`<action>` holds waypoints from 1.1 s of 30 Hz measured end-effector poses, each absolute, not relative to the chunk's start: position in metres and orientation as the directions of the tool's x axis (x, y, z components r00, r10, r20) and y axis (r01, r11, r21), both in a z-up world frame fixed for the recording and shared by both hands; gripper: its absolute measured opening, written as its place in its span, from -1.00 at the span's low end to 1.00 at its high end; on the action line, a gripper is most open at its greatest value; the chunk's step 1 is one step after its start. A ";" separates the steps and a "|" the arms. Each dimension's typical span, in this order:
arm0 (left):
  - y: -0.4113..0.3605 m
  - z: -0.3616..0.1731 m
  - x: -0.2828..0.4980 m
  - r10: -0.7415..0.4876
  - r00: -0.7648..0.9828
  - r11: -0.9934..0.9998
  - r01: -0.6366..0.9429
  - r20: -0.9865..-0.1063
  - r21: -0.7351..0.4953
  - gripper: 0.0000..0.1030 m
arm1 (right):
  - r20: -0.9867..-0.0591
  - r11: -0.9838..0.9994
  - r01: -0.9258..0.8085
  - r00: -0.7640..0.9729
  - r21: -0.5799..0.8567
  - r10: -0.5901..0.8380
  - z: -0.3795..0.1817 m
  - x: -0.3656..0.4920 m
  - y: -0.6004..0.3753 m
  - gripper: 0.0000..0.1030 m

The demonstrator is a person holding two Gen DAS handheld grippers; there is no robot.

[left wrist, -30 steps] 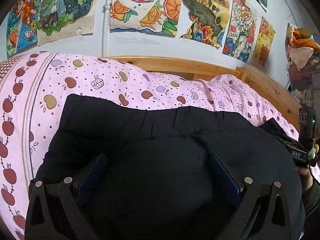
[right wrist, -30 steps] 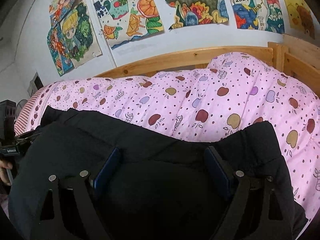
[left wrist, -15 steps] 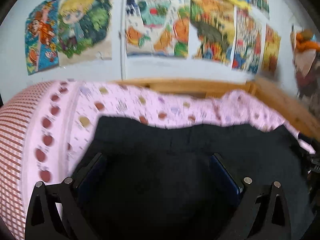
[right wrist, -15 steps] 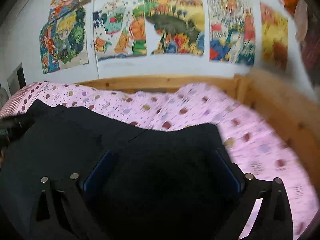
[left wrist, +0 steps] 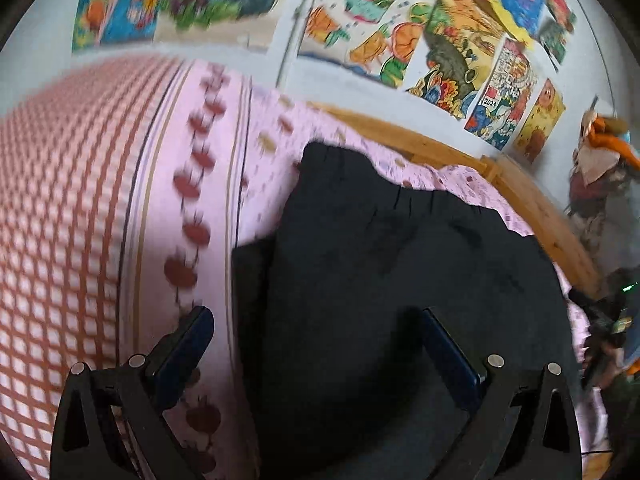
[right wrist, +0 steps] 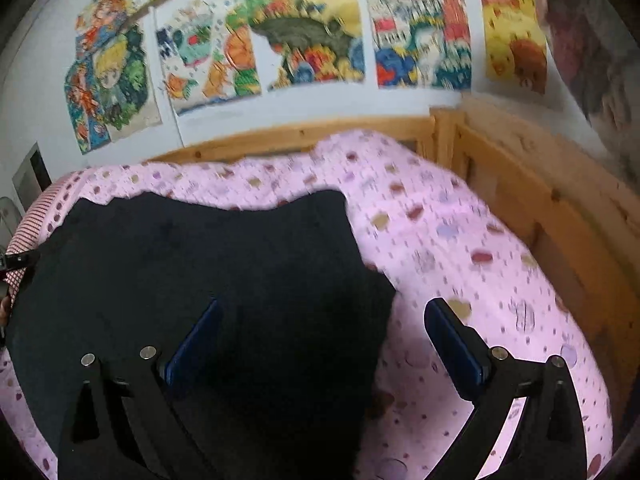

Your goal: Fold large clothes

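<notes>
Black garment (left wrist: 400, 264) lies flat on pink apple-print quilt (left wrist: 188, 216) covering the bed, folded into a wide dark block. In the left wrist view its far edge runs near the bed's far side, with a lower layer sticking out as a flap at its left edge. In the right wrist view the garment (right wrist: 200, 264) covers the left and middle of the quilt (right wrist: 460, 248); its right edge ends short of the bed's right side, pink quilt bare beyond it.

Left gripper (left wrist: 316, 332): jaws spread wide, nothing pinched. Left finger is over bare quilt, right finger over the garment; the garment's left edge sits between them. Whether the tips touch the cloth, can't tell.

Right gripper (right wrist: 324, 328): jaws wide apart, holding nothing. Left finger over the garment, right finger over bare quilt; the garment's right edge lies between them. No pad presses on cloth.

Wooden bed frame (right wrist: 520, 184) rails the far side and right side of the bed. Checked red-and-pink cover (left wrist: 60, 220) fills the bed's left side in the left view, blurred. Coloured drawings (right wrist: 304, 28) are stuck on the white wall above the far rail. No containers in view. At the right edge of the left view the other hand-held device shows partly; detail too blurred.
</notes>
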State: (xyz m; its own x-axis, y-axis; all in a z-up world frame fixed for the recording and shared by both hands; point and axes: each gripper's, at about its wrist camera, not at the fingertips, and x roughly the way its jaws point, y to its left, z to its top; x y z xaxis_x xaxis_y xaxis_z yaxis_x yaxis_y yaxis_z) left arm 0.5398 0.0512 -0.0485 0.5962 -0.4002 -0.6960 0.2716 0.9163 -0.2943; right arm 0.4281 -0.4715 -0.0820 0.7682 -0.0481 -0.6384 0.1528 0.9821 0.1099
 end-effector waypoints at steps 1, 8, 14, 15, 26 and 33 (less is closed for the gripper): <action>0.052 -0.052 0.540 -0.412 0.584 0.911 0.276 -0.699 -0.307 1.00 | -0.664 0.980 0.156 0.746 0.121 -0.037 -0.090 0.432 -0.474 0.91; 0.033 -0.080 0.544 -0.494 0.451 0.858 0.391 -0.743 -0.333 1.00 | -0.692 0.948 0.151 0.716 0.278 0.089 -0.132 0.438 -0.494 0.98; 0.041 -0.097 0.552 -0.578 0.371 0.809 0.381 -0.727 -0.448 1.00 | -0.653 0.938 0.138 0.749 0.317 0.110 -0.146 0.433 -0.492 0.98; 0.040 -0.098 0.551 -0.581 0.366 0.805 0.386 -0.727 -0.450 1.00 | -0.651 0.939 0.130 0.750 0.320 0.117 -0.146 0.433 -0.491 0.98; 0.028 -0.101 0.551 -0.595 0.312 0.784 0.429 -0.741 -0.449 1.00 | -0.627 0.922 -0.069 0.714 0.382 0.313 -0.154 0.439 -0.473 0.98; 0.026 -0.100 0.551 -0.608 0.277 0.768 0.440 -0.744 -0.465 1.00 | -0.610 0.906 -0.074 0.716 0.418 0.340 -0.159 0.441 -0.476 0.98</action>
